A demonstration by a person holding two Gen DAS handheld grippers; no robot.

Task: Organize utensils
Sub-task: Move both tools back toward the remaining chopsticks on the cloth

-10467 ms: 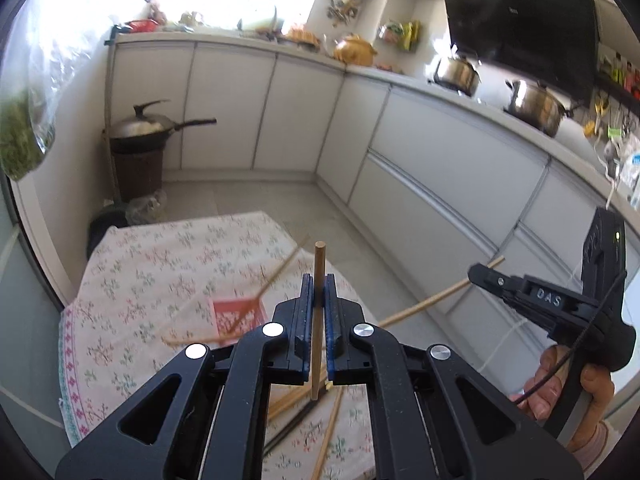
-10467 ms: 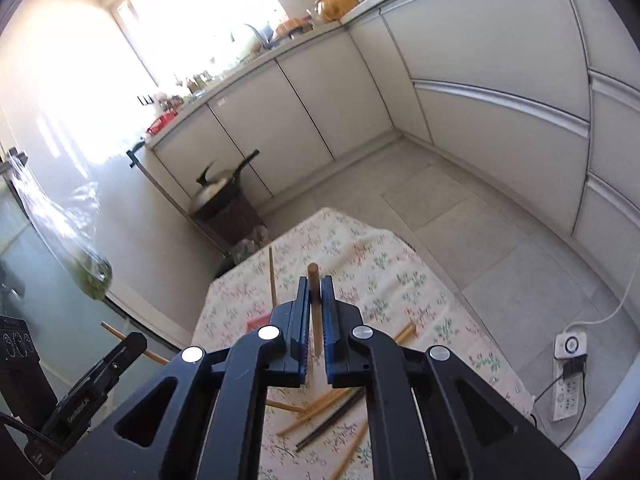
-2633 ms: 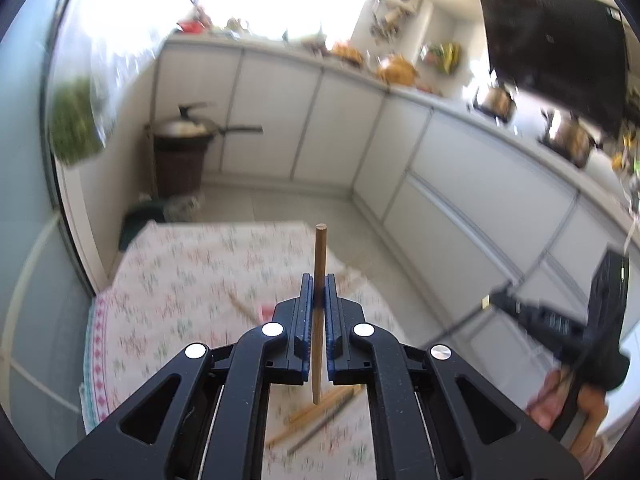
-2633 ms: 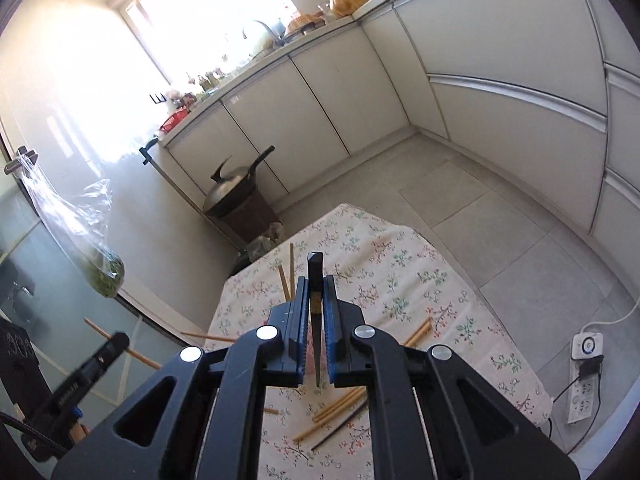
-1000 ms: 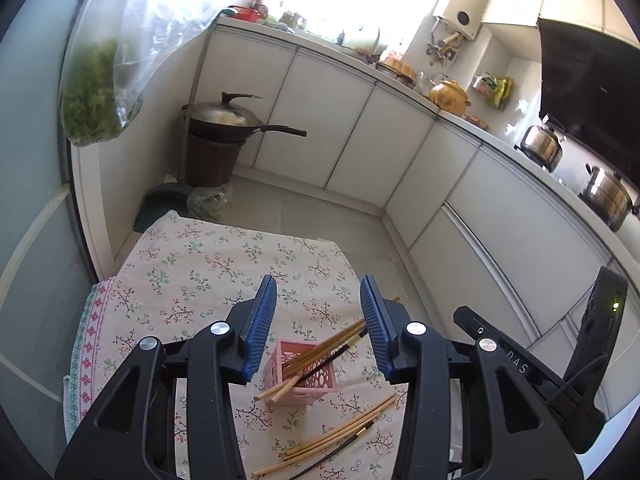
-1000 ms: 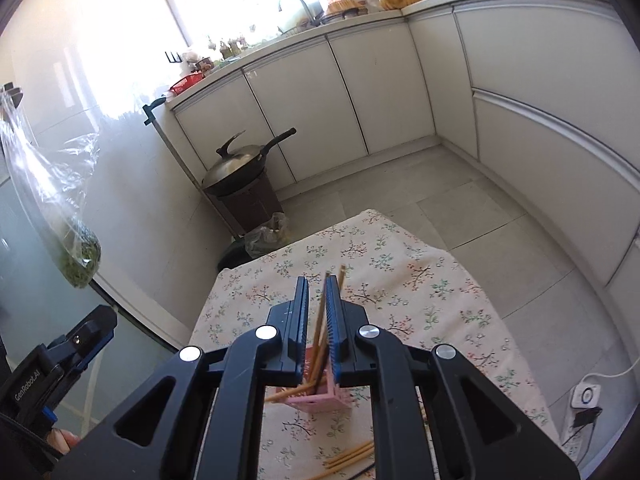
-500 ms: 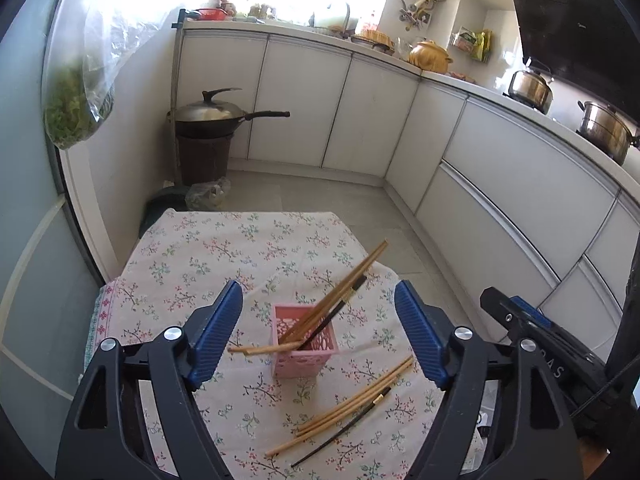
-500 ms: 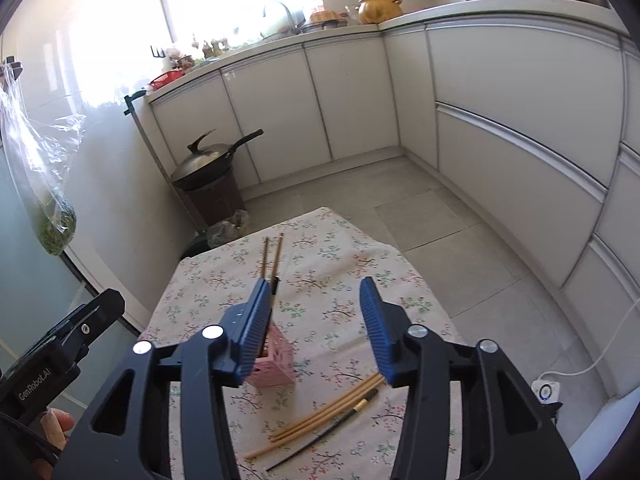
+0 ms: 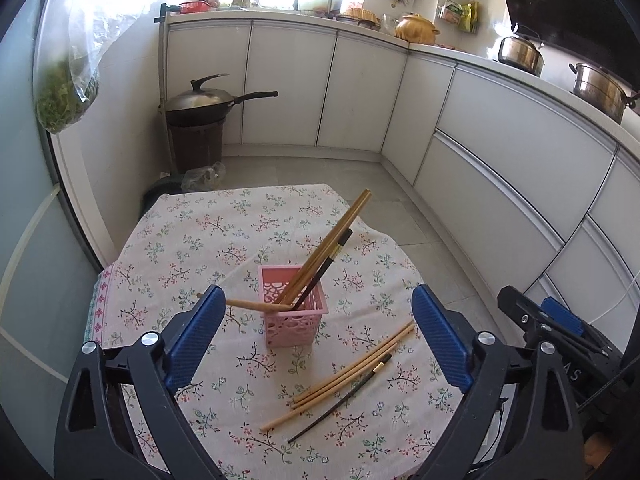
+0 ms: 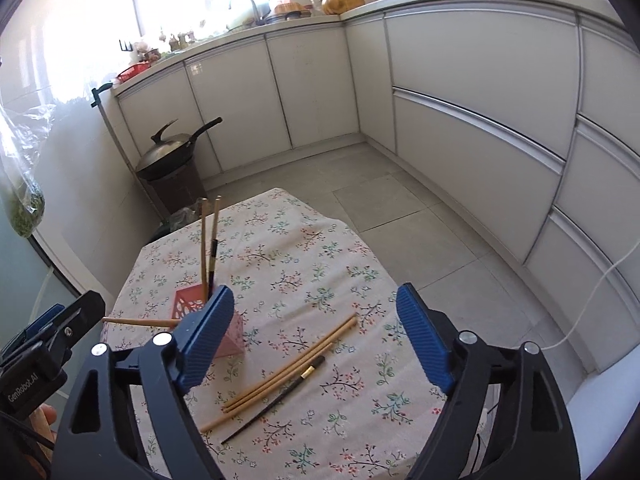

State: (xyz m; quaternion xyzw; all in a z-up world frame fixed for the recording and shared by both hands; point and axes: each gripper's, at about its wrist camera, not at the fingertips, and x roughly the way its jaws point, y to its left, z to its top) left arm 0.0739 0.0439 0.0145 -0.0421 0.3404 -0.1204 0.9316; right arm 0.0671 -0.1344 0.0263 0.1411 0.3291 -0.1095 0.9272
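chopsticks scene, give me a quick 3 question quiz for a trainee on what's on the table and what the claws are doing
1. True or false: the left claw and the right claw are both open and hold nothing.
2. Where do the loose chopsticks lie relative to the pink basket: A) inside it, B) on the floral tablecloth beside it, C) on the floor?
3. Fill in: among the loose ones, all are light wood except one, which is ____.

Key:
1. True. Both sets of jaws are spread wide and empty.
2. B. They lie flat on the cloth, apart from the basket, while other chopsticks lean inside it.
3. Black, with a gold band.
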